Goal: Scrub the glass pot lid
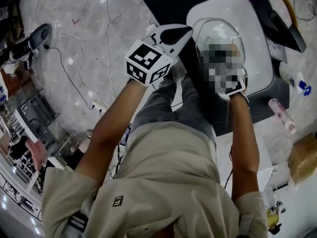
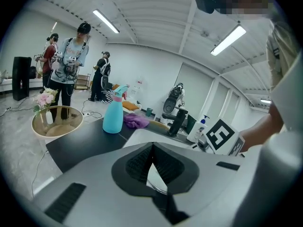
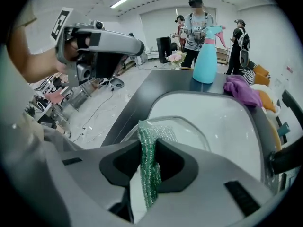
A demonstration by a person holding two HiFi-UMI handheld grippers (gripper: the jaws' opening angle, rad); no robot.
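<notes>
Lying in sink (image 3: 222, 117), glass pot lid (image 3: 189, 129), right gripper (image 3: 150, 148) pinching green pad (image 3: 154, 131), visible only in its own view, left gripper (image 2: 152, 148) at ten o'clock, jaws together.

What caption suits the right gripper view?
Right gripper holds a green scrub pad over the glass pot lid.

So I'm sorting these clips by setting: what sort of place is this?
Probably a lab or recording hall with a mock kitchen, not a home. There is a white sink set in a dark counter, other people wearing gear behind it, and cables trailing over the grey floor.
</notes>
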